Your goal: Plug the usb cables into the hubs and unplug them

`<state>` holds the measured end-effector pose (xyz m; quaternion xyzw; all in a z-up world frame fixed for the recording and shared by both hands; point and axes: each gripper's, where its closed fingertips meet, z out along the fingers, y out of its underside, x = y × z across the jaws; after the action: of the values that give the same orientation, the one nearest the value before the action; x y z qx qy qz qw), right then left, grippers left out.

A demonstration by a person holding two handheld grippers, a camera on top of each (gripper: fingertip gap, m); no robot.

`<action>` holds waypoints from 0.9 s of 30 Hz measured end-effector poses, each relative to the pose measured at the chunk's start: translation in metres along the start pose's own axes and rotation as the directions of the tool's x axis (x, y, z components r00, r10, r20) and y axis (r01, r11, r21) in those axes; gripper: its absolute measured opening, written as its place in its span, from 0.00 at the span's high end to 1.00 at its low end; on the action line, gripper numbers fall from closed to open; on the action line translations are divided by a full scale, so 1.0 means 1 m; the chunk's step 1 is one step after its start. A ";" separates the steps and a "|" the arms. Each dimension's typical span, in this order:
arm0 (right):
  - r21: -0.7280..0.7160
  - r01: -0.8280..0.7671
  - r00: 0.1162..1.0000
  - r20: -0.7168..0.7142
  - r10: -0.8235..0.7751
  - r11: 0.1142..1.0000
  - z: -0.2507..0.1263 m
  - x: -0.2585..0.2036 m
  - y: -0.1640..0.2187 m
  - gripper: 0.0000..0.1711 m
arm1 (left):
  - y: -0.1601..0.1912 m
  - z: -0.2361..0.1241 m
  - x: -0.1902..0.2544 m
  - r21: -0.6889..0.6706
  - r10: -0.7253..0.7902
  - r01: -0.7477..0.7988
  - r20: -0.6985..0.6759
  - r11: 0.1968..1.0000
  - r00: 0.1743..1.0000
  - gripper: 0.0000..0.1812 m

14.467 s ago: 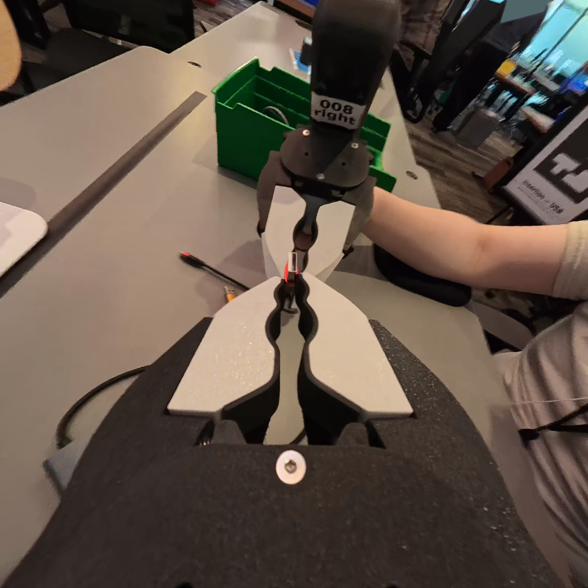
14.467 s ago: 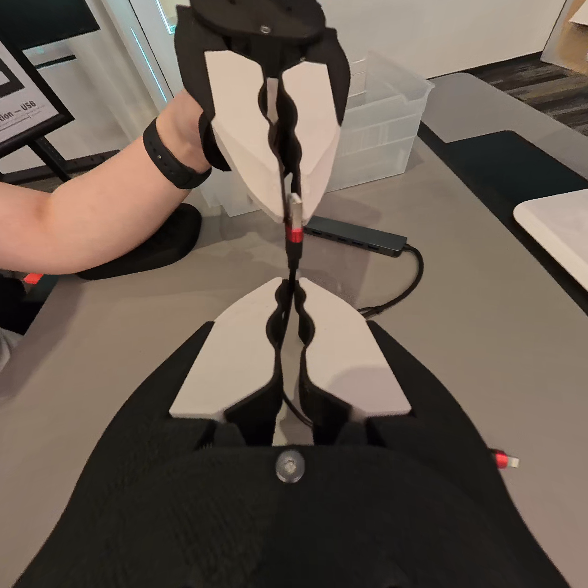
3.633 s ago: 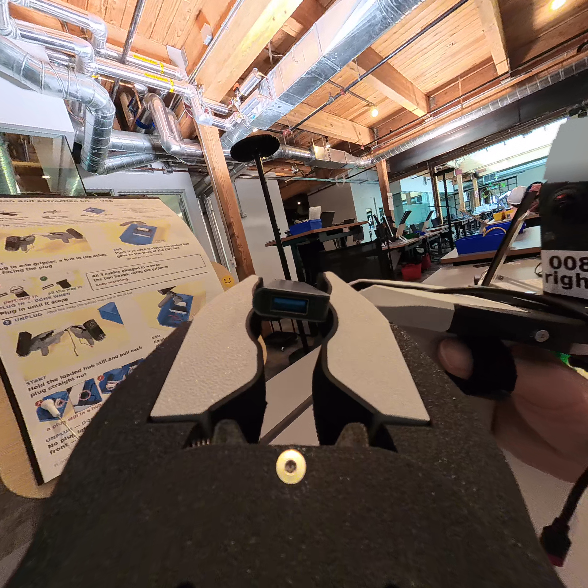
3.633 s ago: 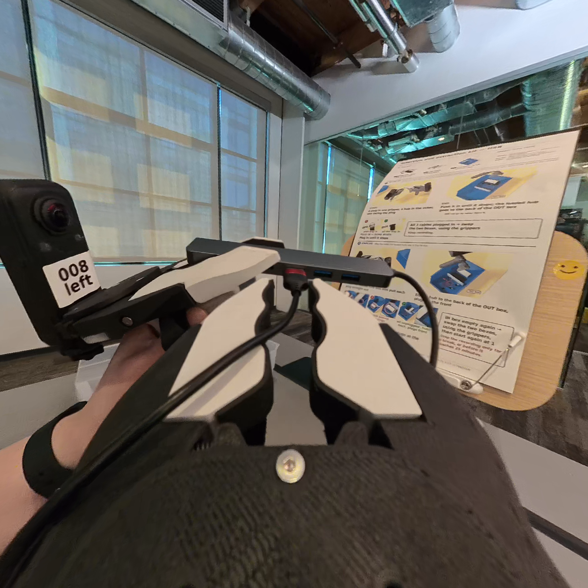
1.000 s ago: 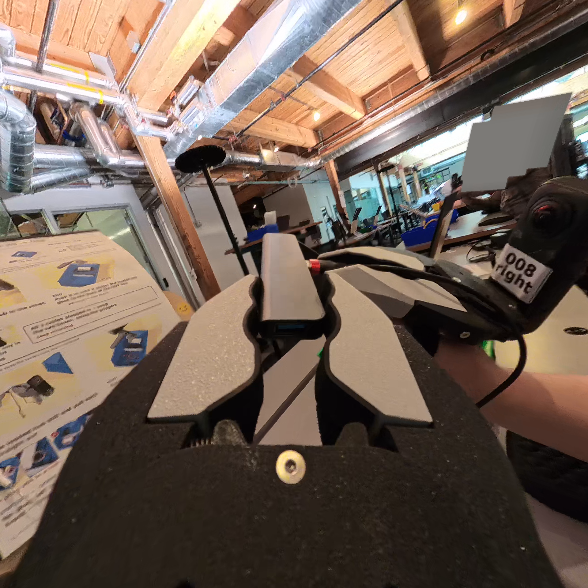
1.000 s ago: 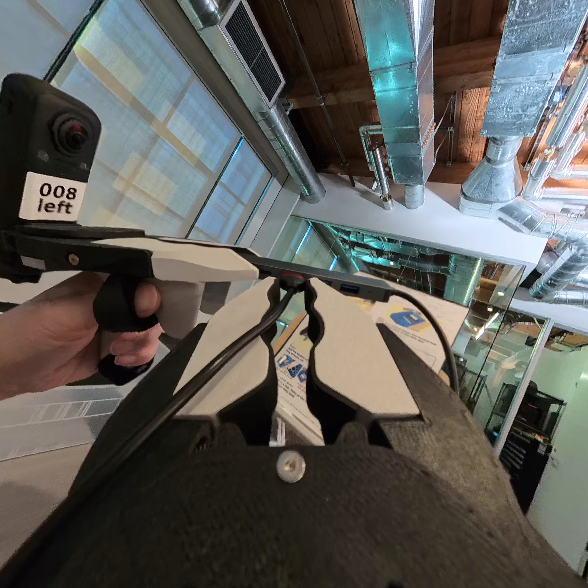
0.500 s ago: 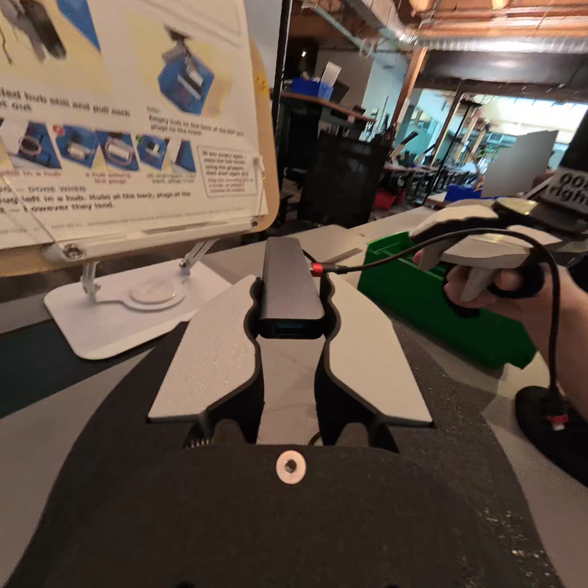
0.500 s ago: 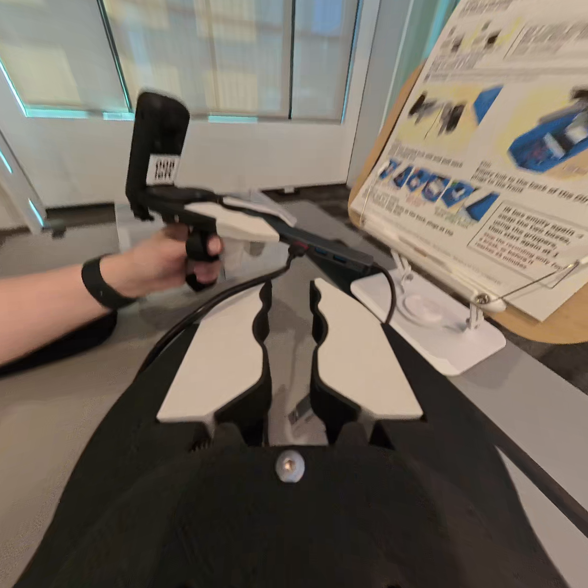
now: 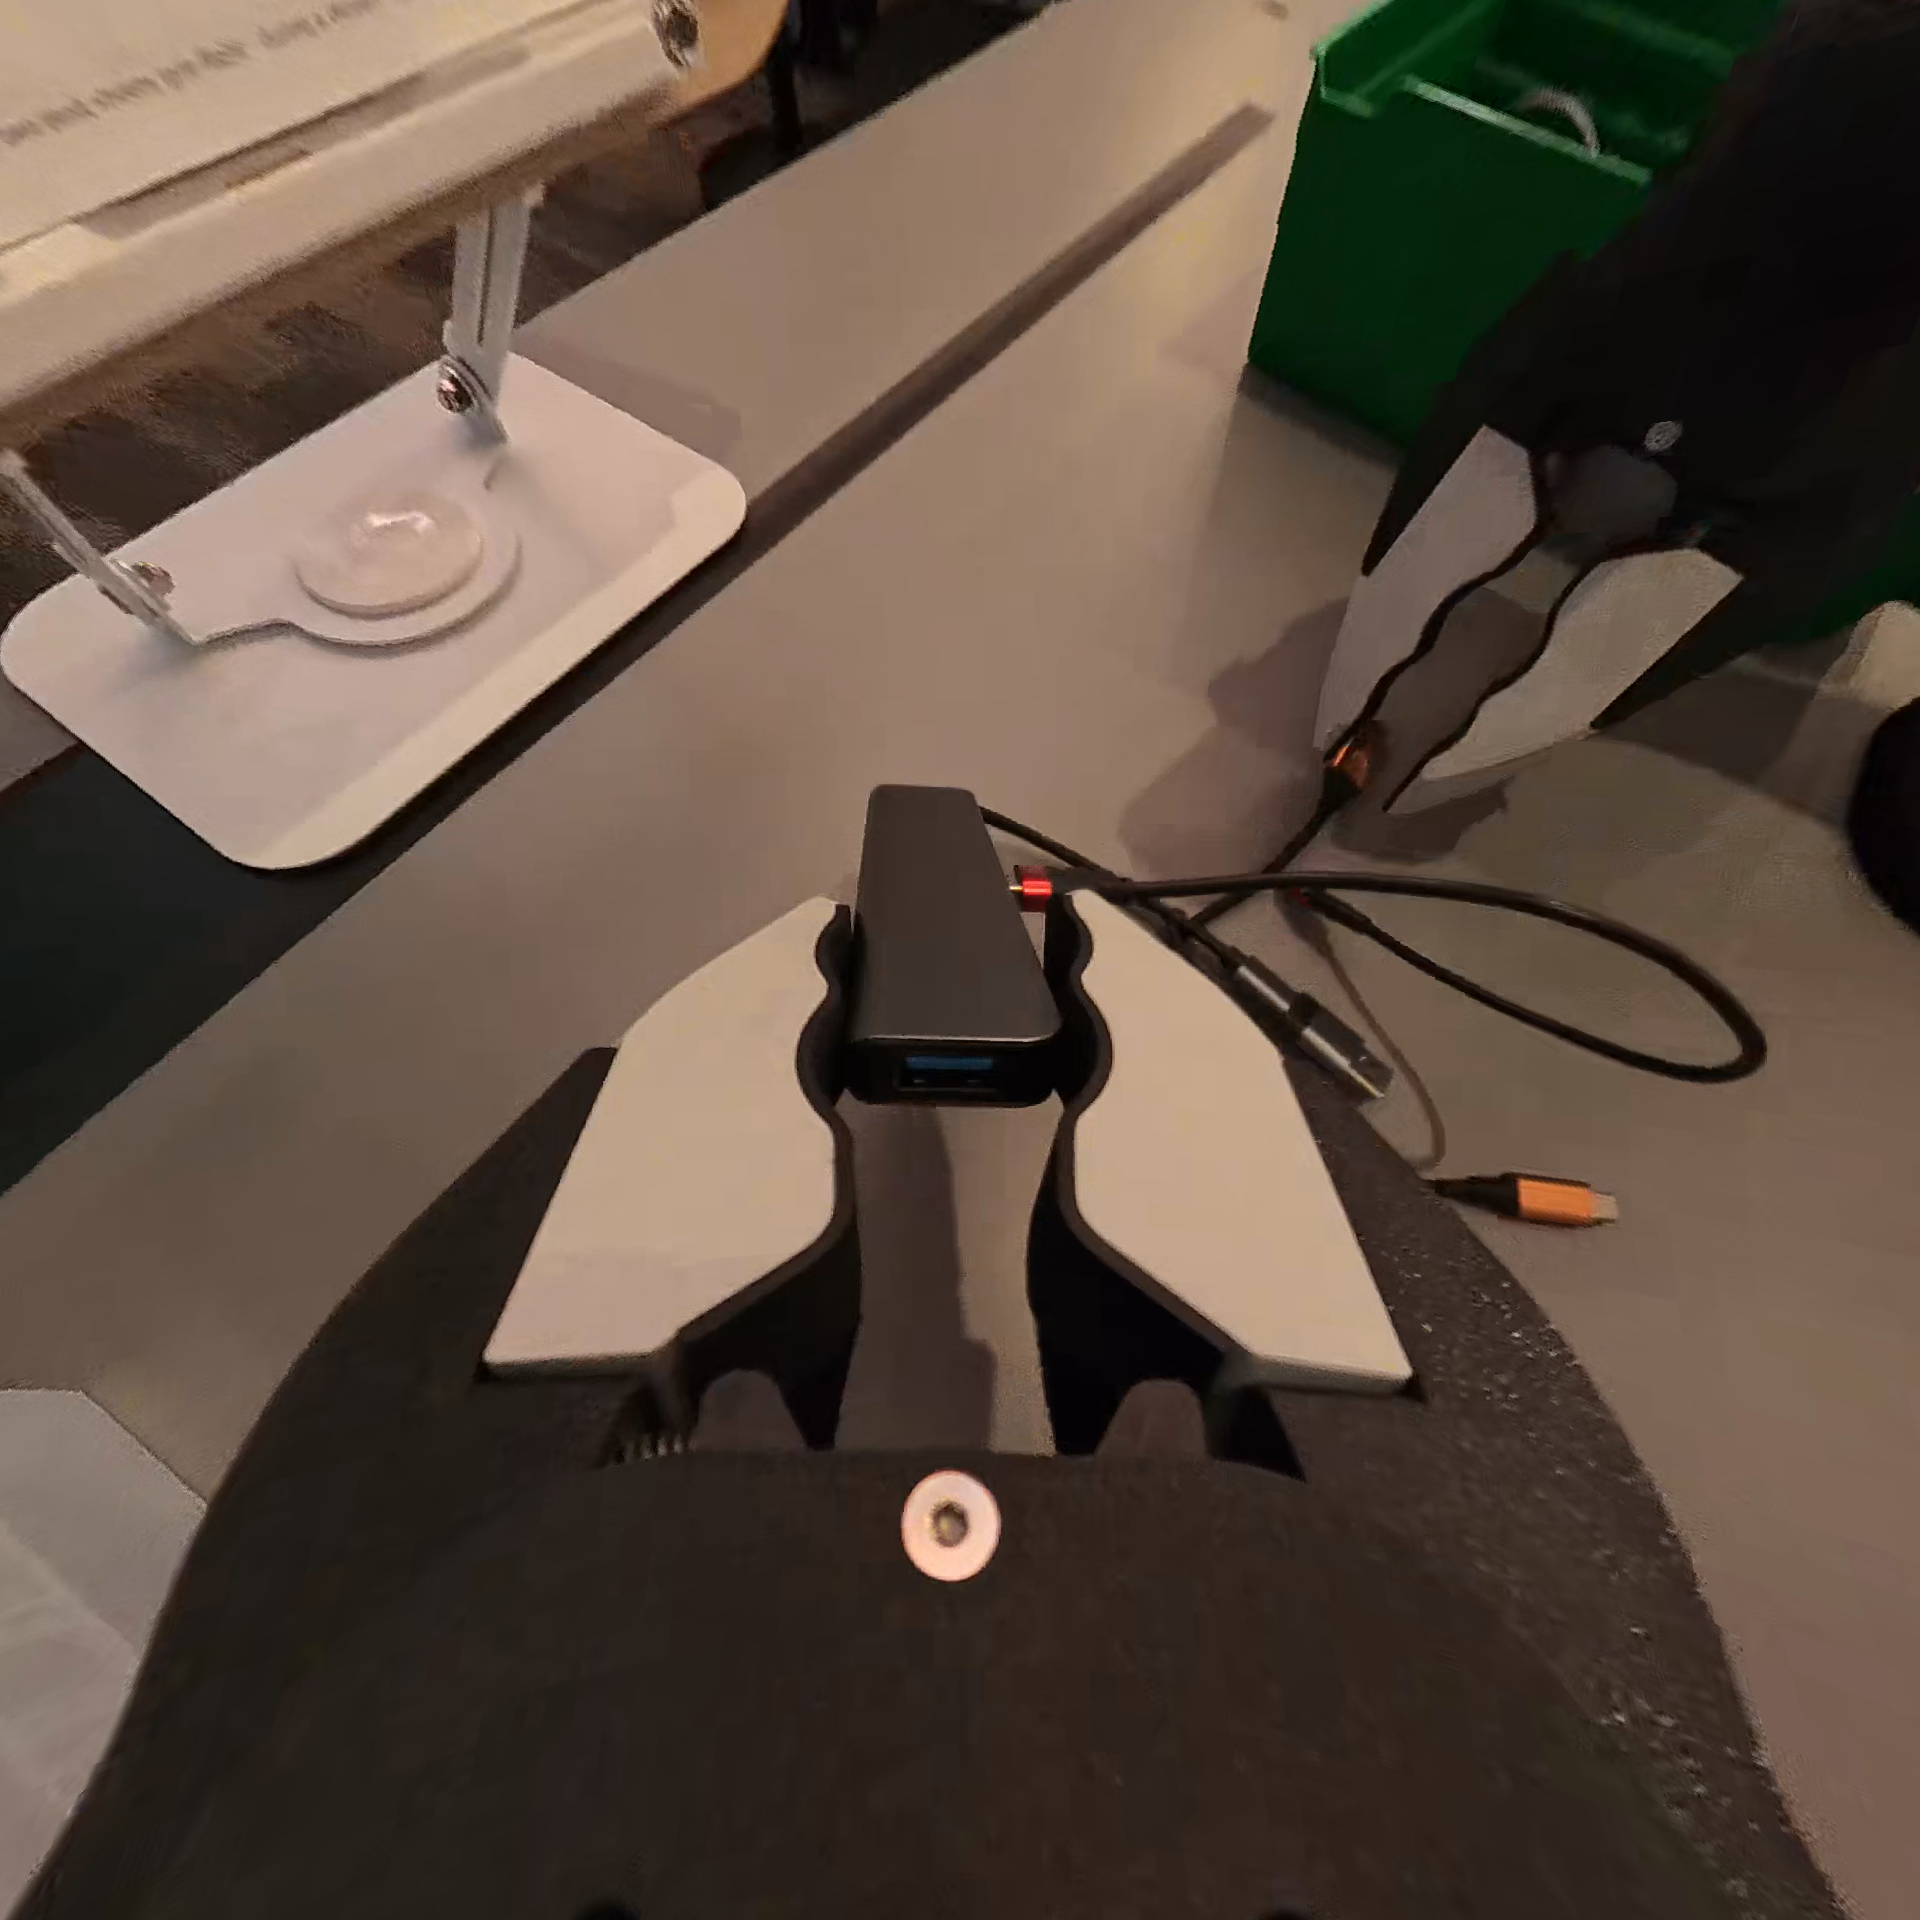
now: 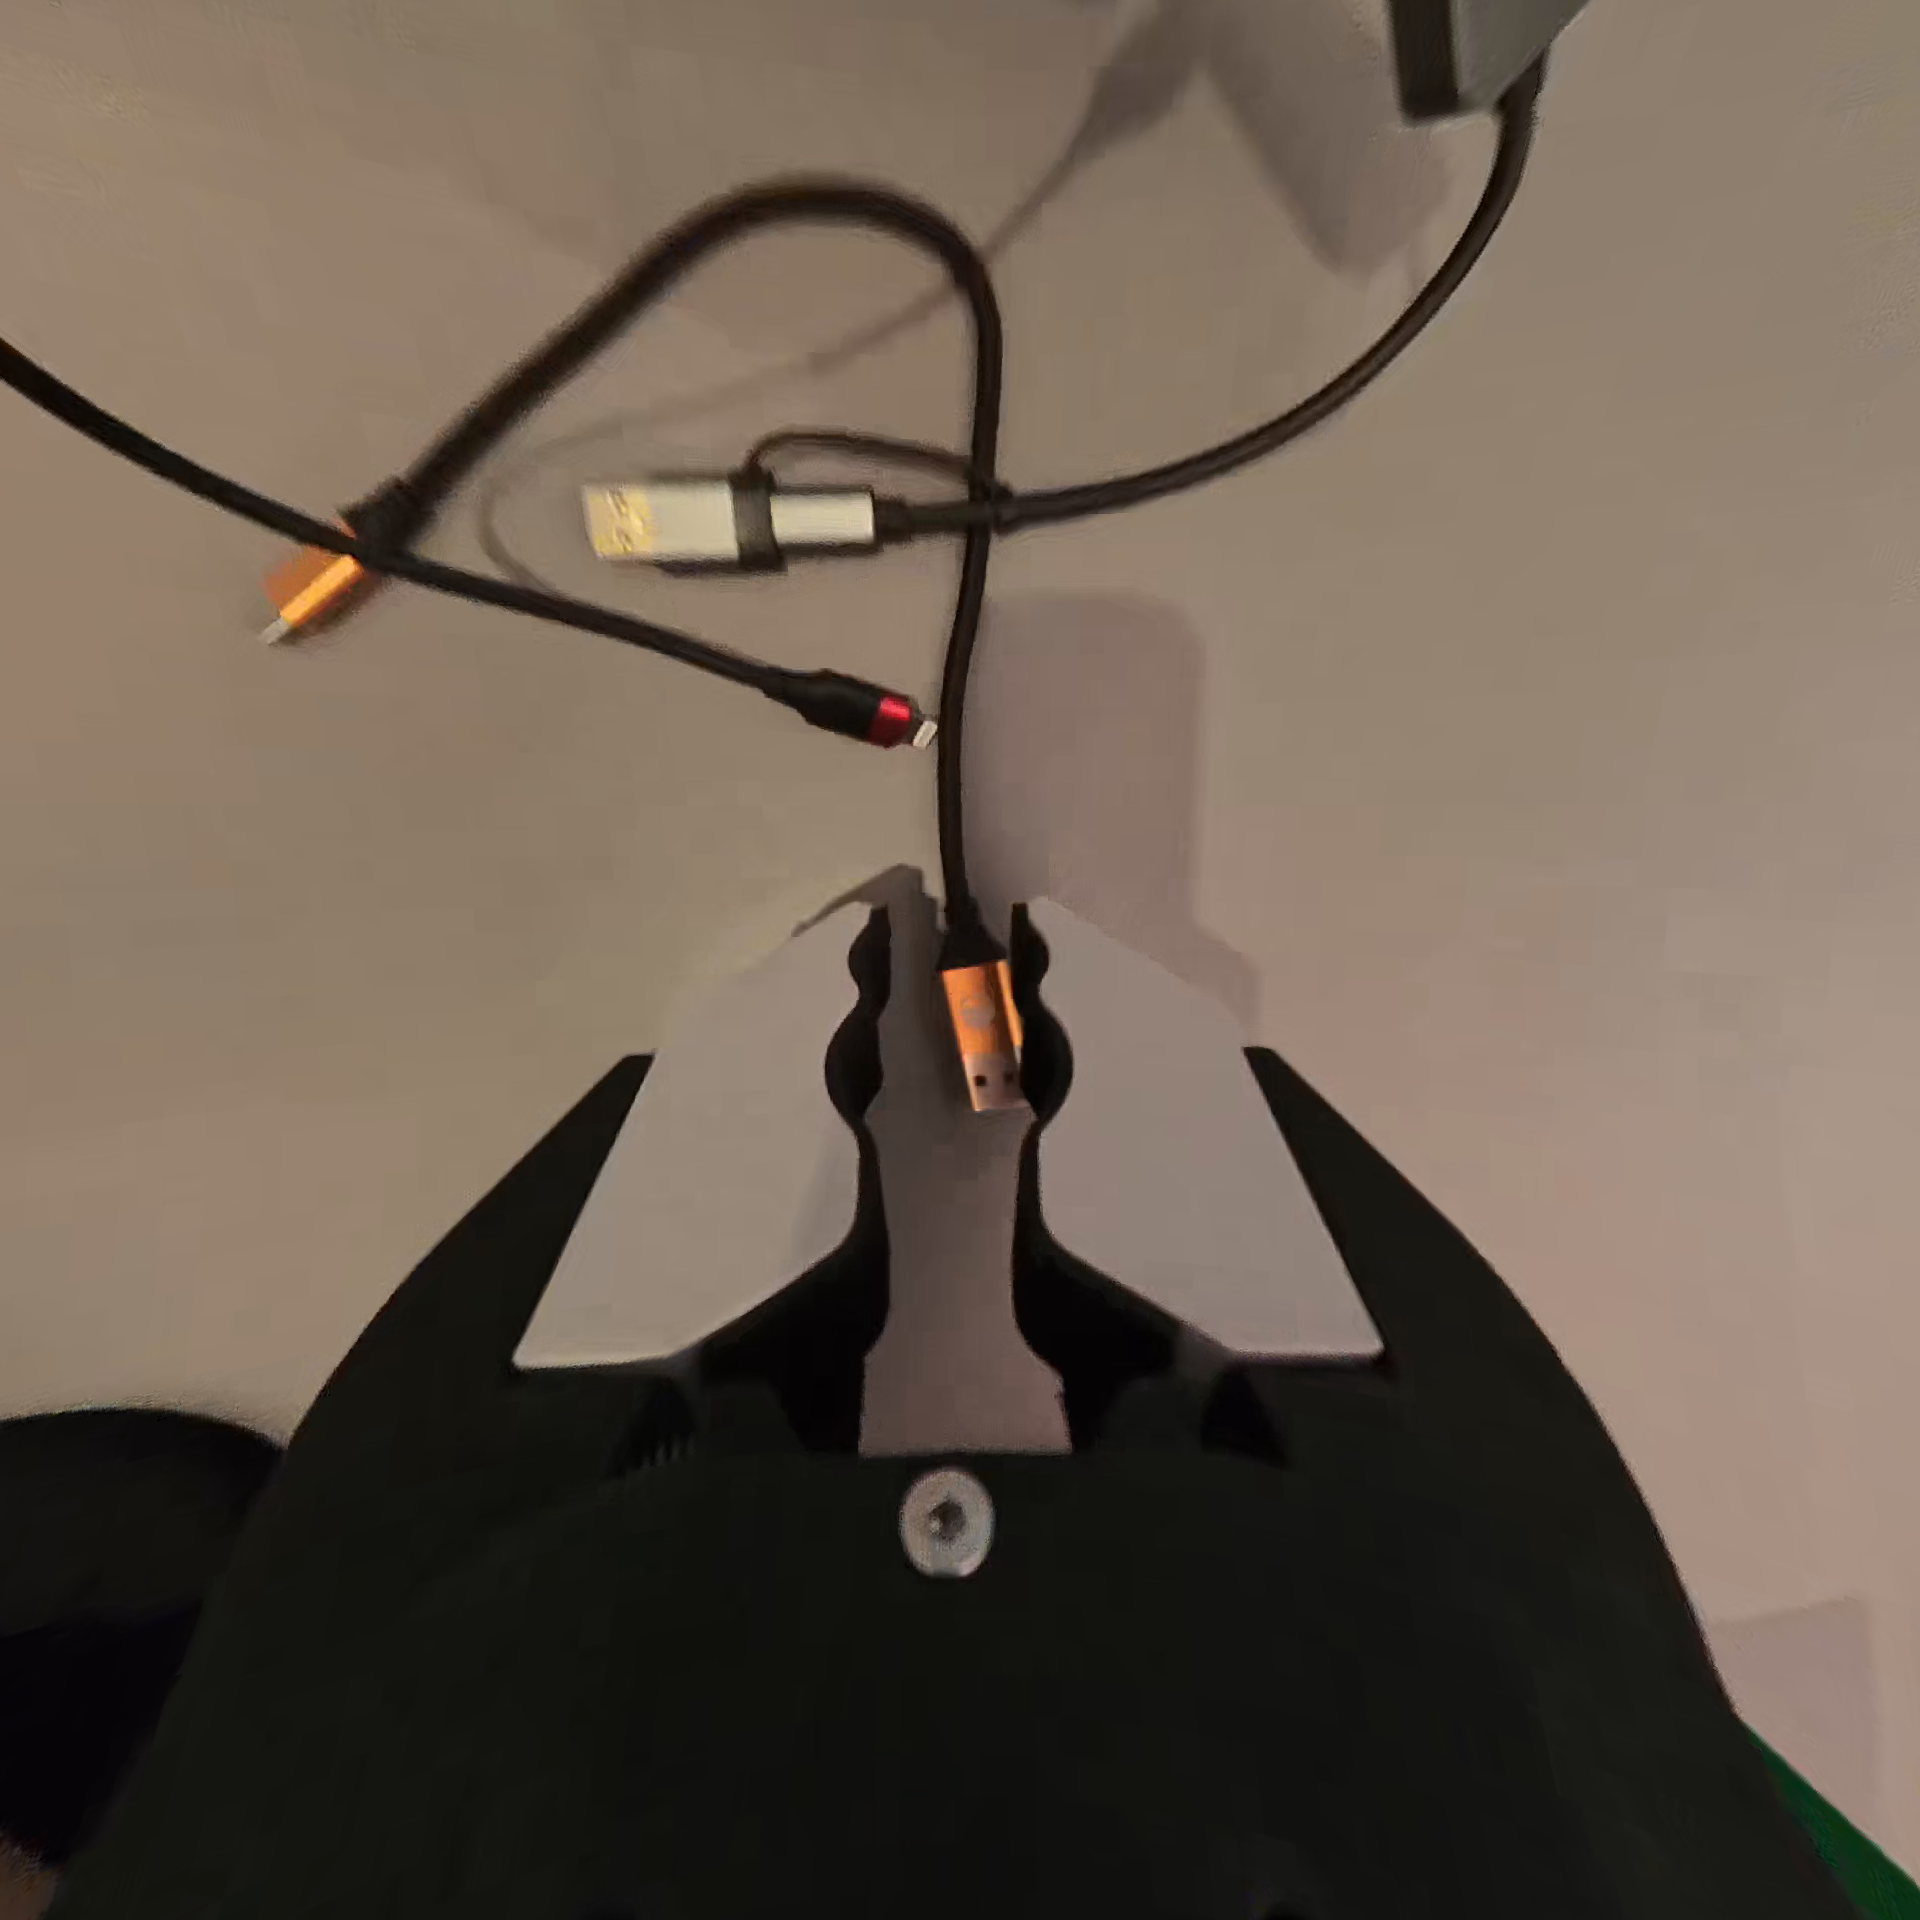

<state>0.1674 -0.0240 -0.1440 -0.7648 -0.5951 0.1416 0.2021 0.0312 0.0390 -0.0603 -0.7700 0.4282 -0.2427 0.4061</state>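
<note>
Clamping the hub (image 9: pixel 951 940) above the worktop (image 9: pixel 914 540), left gripper (image 9: pixel 951 1049) jaws pinch it; red plug (image 9: pixel 1034 886) already seated. Right gripper (image 10: pixel 951 1023) jaws spread around the orange plug (image 10: pixel 980 1034), off-centre, so closing may skew it. Crossed silver plug (image 10: pixel 722 523), red-tipped cable (image 10: pixel 868 717), could snag; green bin (image 9: pixel 1455 208) nearby.
</note>
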 end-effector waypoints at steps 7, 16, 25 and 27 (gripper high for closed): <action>-0.068 -0.040 0.998 0.044 0.043 0.997 0.013 -0.002 0.012 0.95 | 0.015 0.016 -0.005 -0.040 -0.055 0.056 0.014 0.998 0.998 0.81; -0.356 -0.079 0.995 -0.085 0.051 0.931 -0.045 -0.001 0.060 0.95 | 0.065 0.039 -0.012 -0.281 0.011 0.012 0.079 0.960 0.997 0.80; -0.243 -0.147 0.919 -0.393 0.041 0.959 -0.140 0.008 0.062 0.95 | 0.087 0.043 -0.022 -0.360 -0.052 0.094 0.126 0.928 0.991 0.80; -0.176 -0.116 0.875 -0.484 0.017 0.977 -0.165 0.009 0.051 0.95 | 0.086 0.044 -0.022 -0.340 -0.077 0.115 0.124 0.933 0.989 0.80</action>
<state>0.2884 -0.0494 -0.0231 -0.8125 -0.5108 -0.1056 0.2604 0.0118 0.0503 -0.1569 -0.8614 0.4032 -0.1408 0.2748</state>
